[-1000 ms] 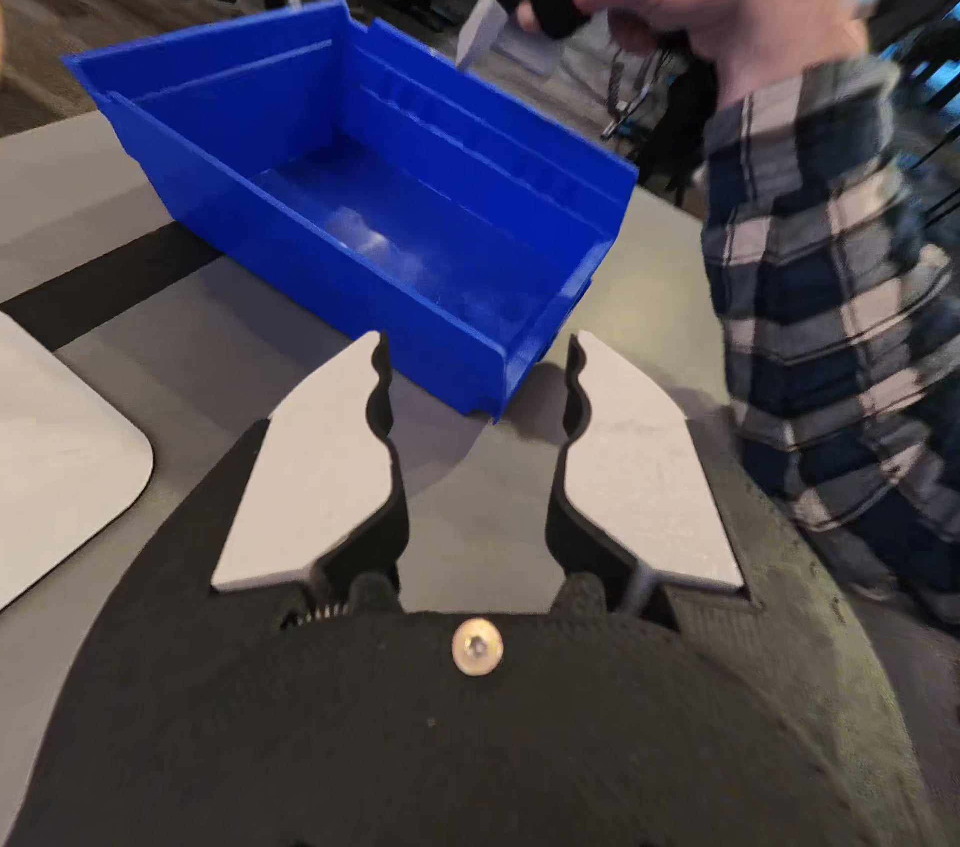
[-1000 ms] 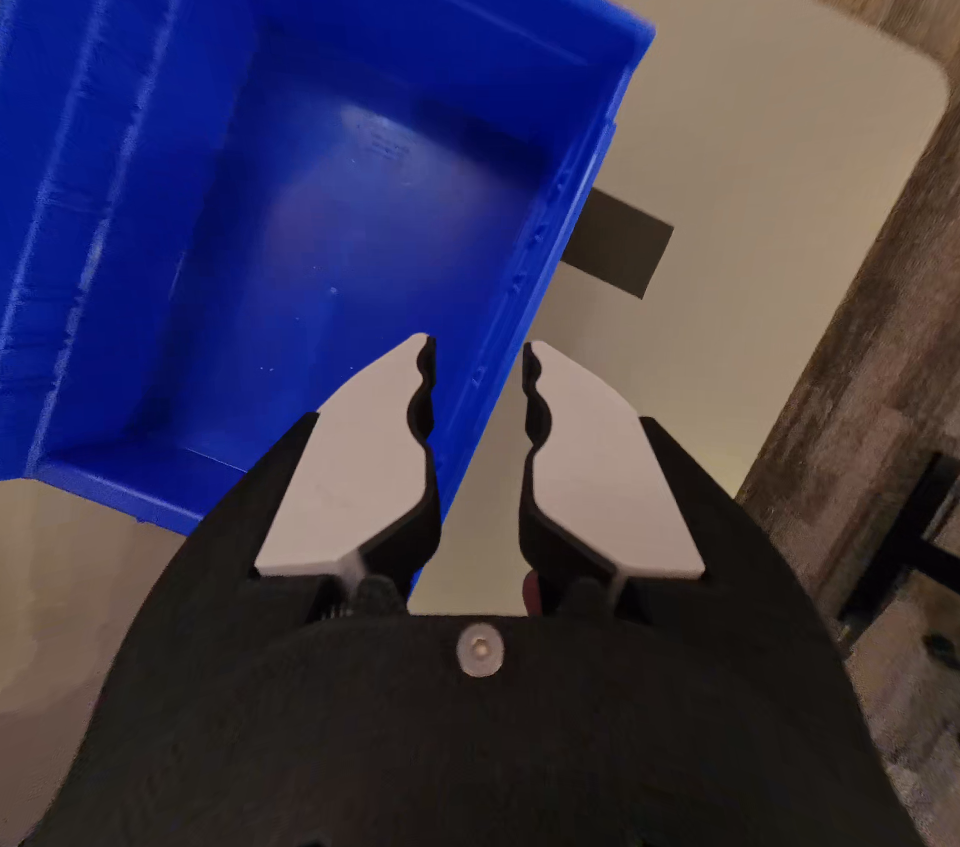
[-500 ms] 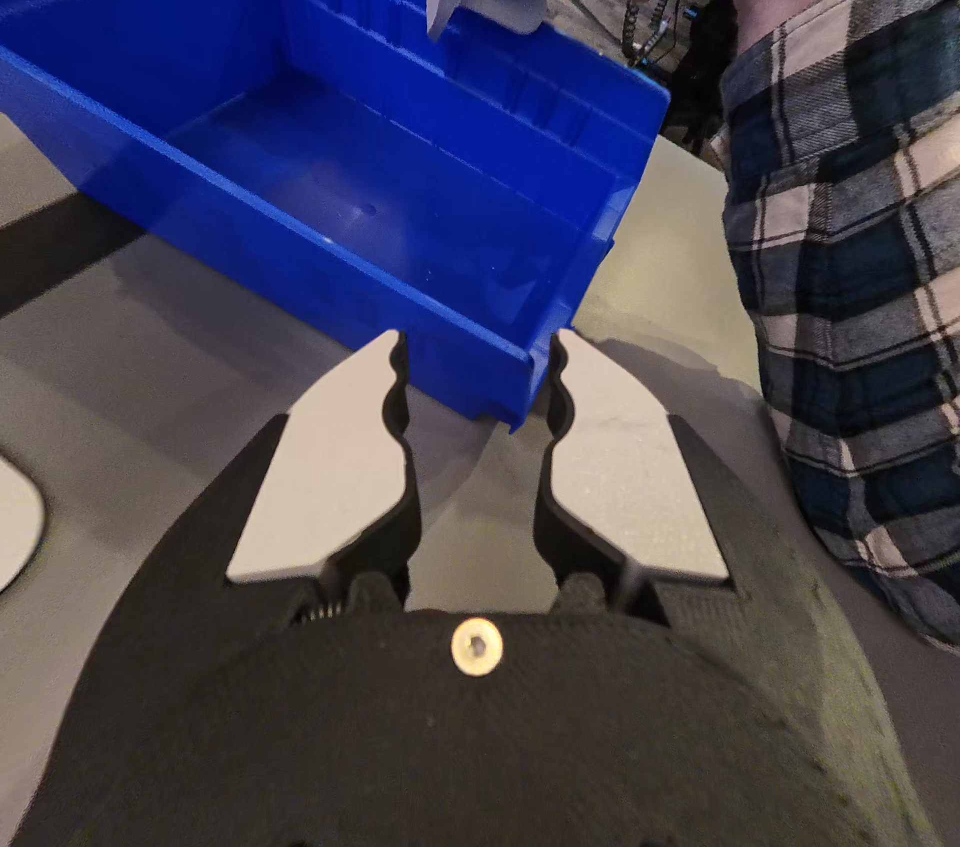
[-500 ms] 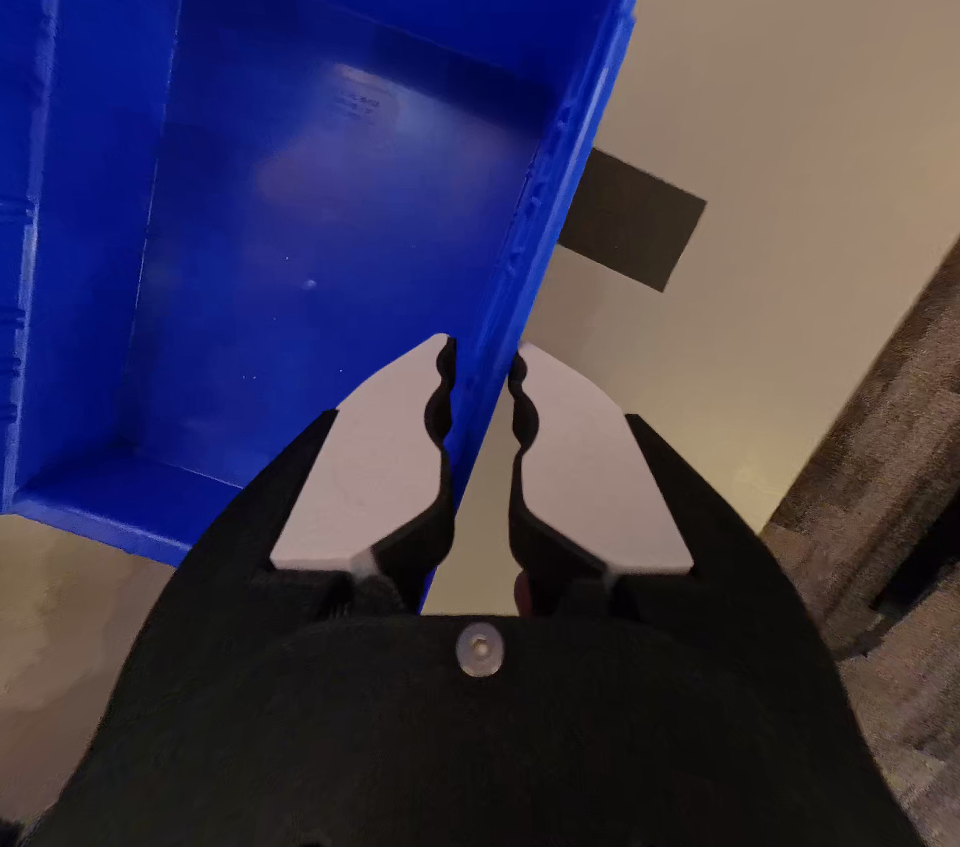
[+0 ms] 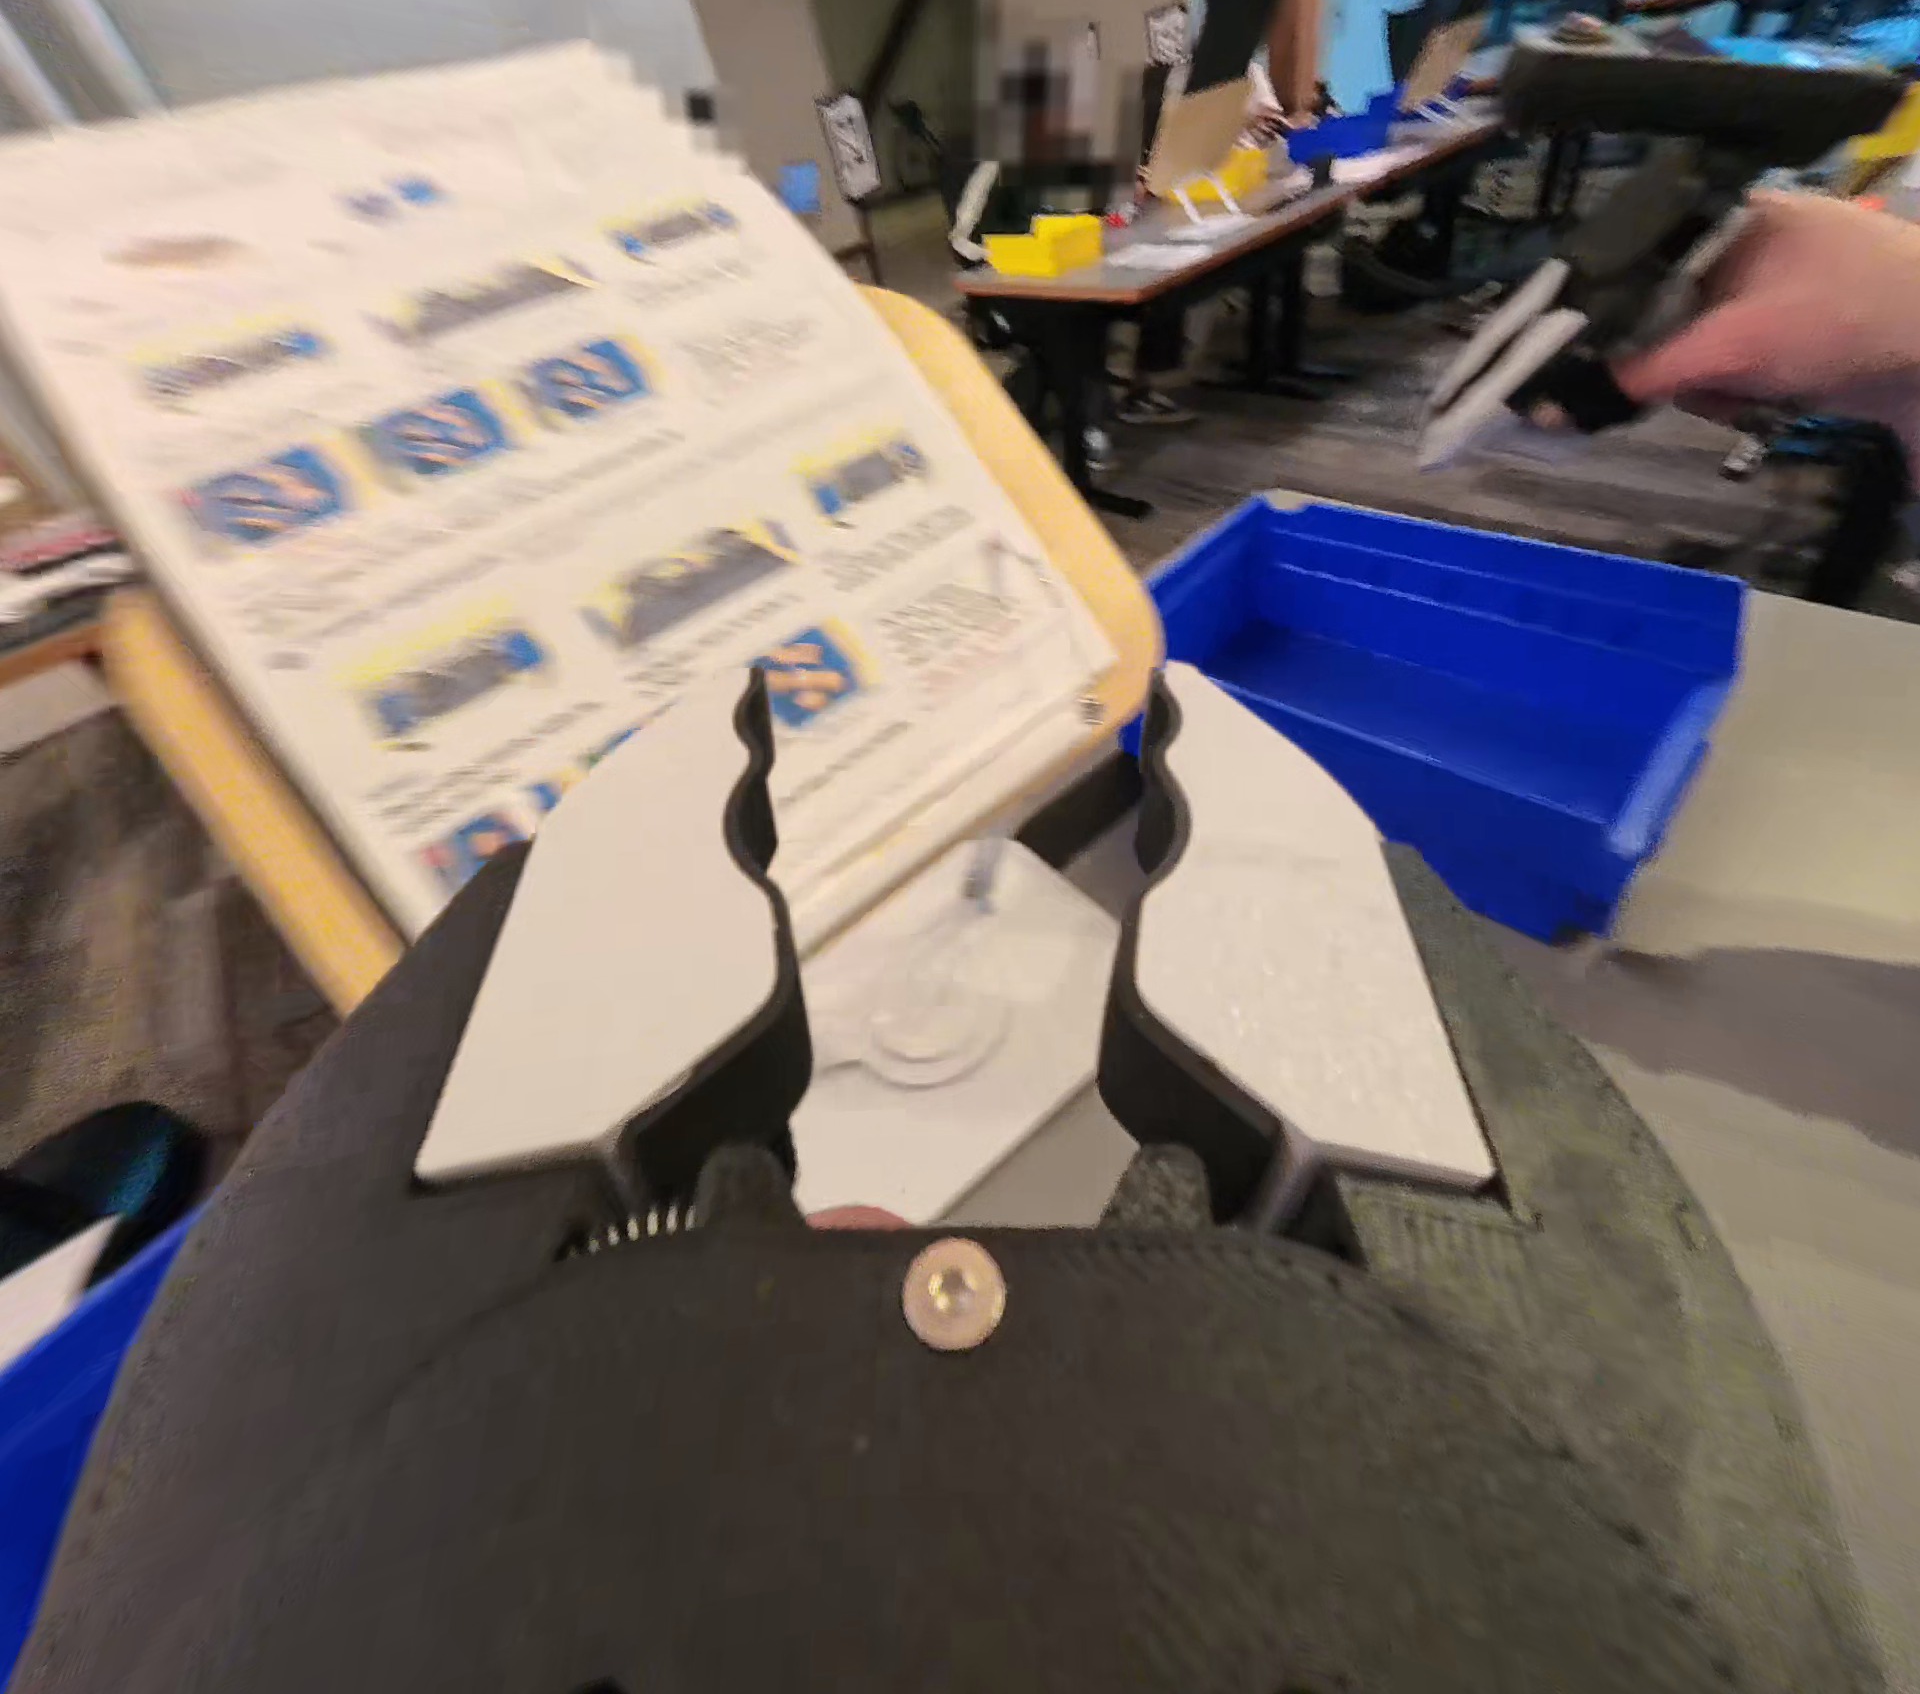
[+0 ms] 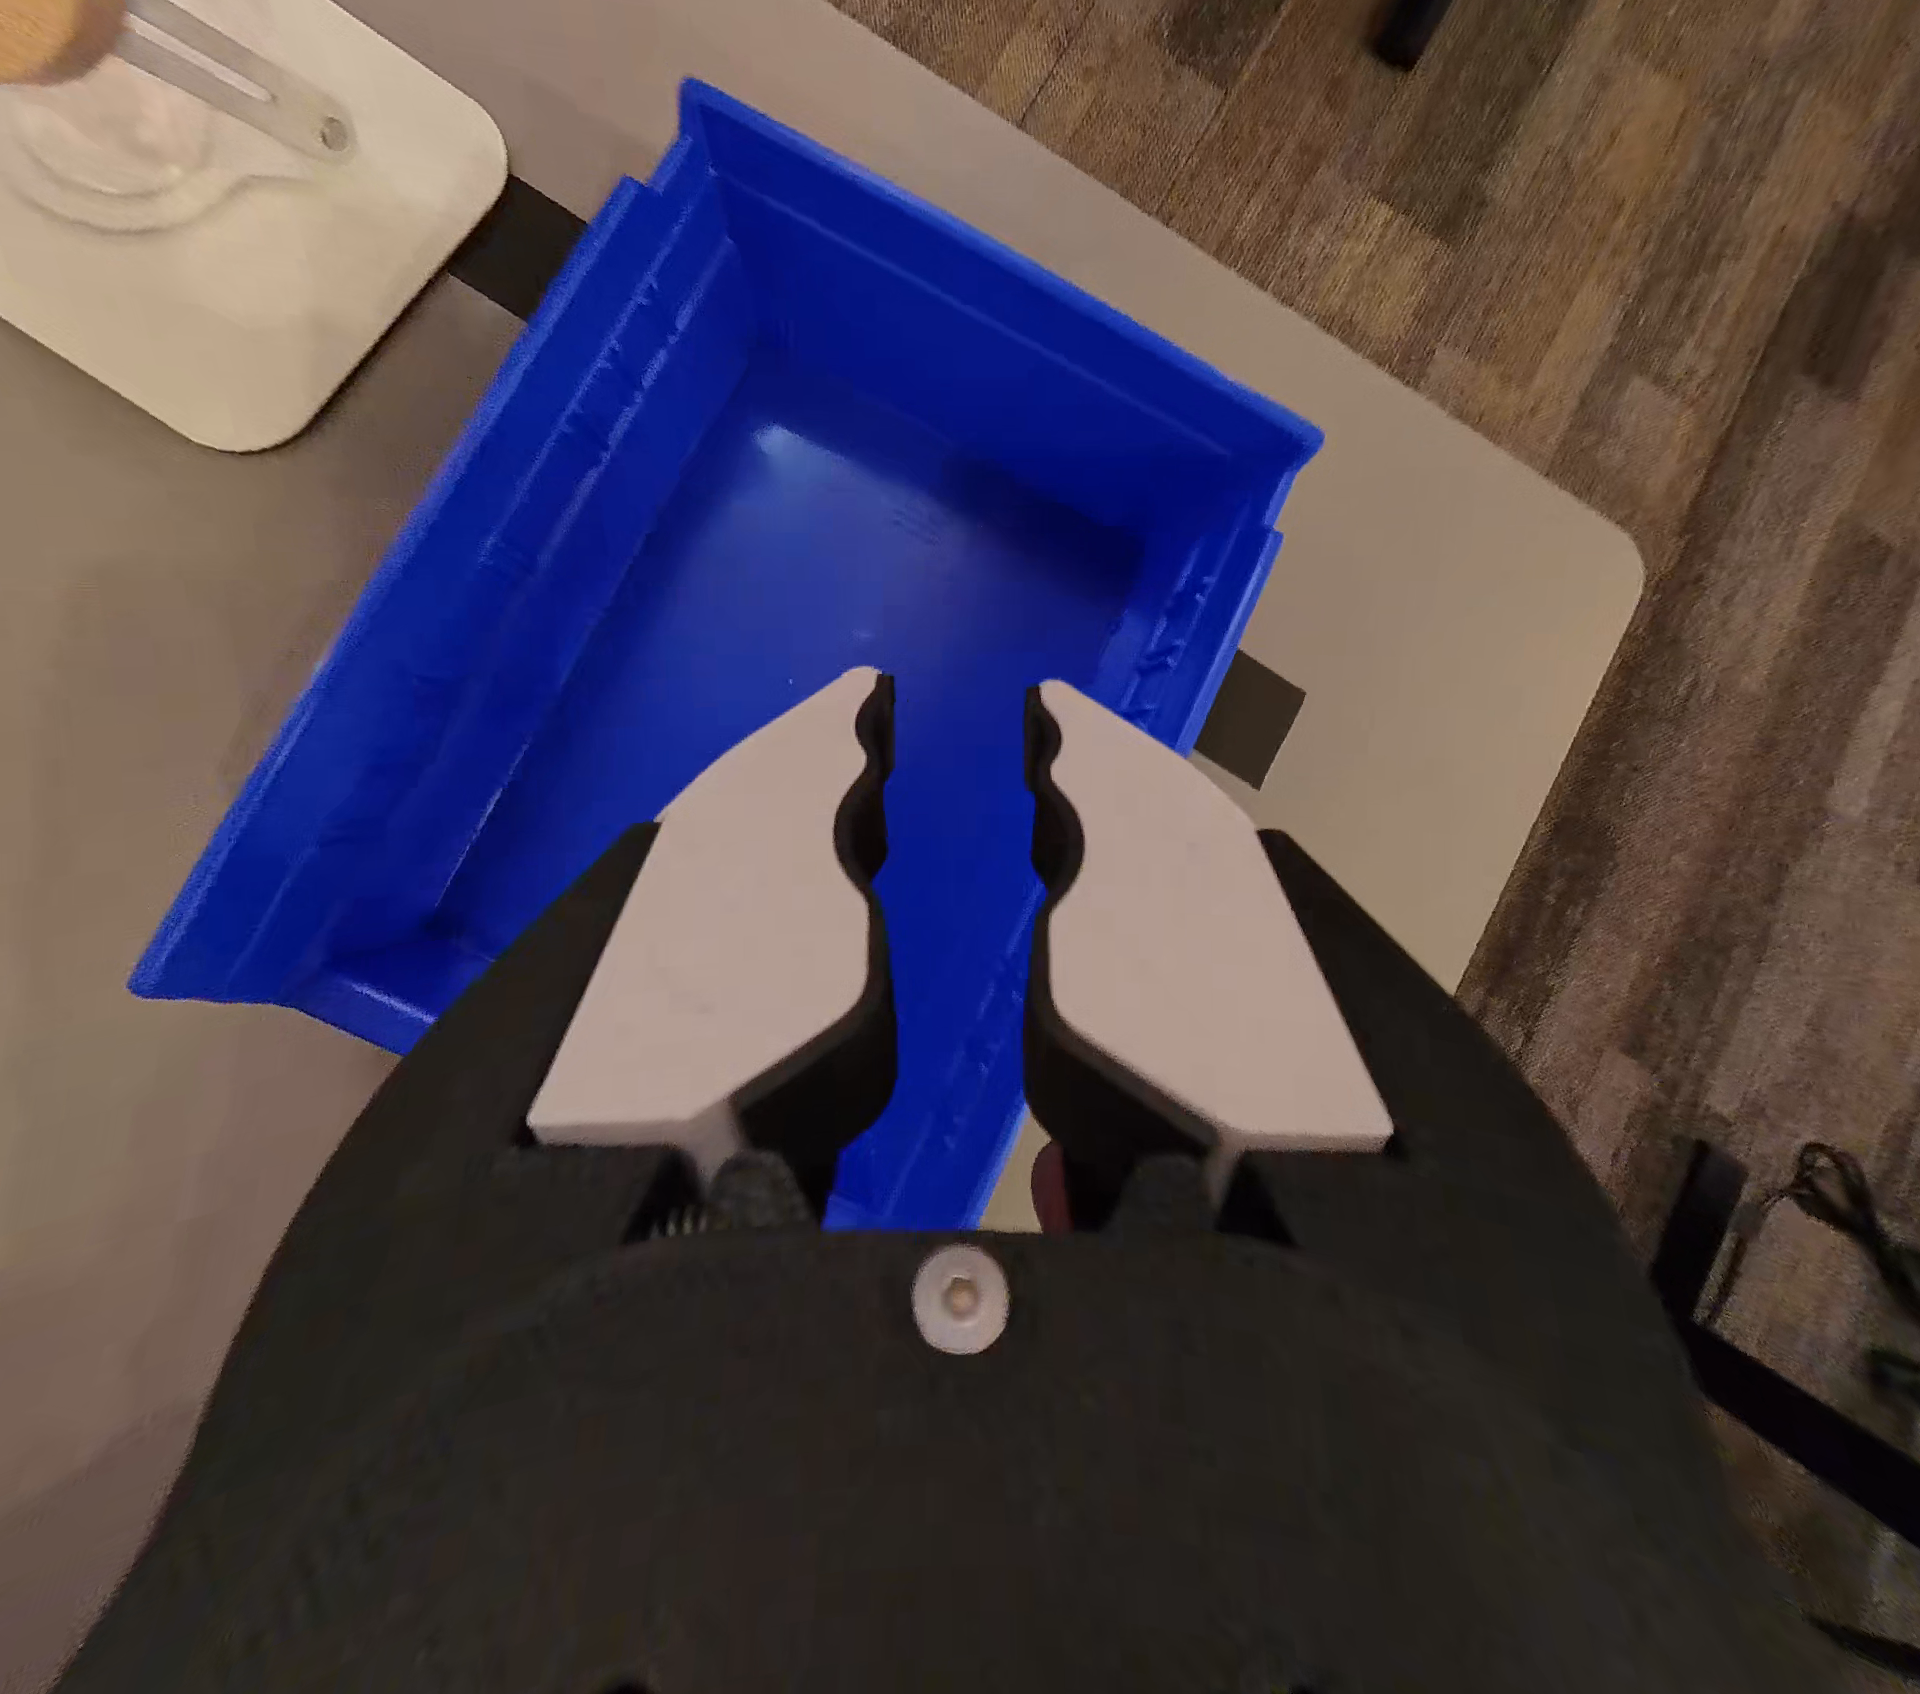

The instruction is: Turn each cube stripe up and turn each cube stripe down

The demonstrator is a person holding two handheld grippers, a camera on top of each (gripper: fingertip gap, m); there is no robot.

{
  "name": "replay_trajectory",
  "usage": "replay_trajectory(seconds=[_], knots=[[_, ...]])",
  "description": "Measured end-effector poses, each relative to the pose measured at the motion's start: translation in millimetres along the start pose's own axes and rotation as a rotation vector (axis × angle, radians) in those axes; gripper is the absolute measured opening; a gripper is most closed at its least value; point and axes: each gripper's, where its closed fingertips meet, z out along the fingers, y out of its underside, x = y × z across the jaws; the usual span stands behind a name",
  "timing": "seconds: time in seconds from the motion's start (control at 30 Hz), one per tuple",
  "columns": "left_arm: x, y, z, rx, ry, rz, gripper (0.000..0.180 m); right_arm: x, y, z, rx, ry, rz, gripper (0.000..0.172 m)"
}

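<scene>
- Left gripper (image 5: 956,709): jaws spread wide, nothing between them, facing a tilted instruction sheet (image 5: 499,439).
- Right gripper (image 6: 961,699): jaws spread, bare, over the blue bin (image 6: 623,564) near the bench (image 6: 1455,605) corner.
- No cubes visible.

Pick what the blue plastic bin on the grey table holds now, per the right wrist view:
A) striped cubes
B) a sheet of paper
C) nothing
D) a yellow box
C: the blue plastic bin shows only its bare floor, with the right gripper open above it.
</scene>
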Motion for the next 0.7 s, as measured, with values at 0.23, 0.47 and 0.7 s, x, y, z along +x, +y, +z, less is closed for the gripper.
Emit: replay_trajectory(seconds=[0.23,0.47,0.7], knots=[[-92,-16,-46,0.093,-0.091,-0.020,0.064,-22,-34,-21,0.120,0.076,-0.106,0.025],[-144,51,-52,-0.132,-0.073,-0.004,0.057,-43,-49,-20,0.135,0.103,-0.198,0.025],[-146,119,-72,-0.472,0.046,0.164,0.060,-58,-53,-12,0.121,0.088,-0.243,0.025]])
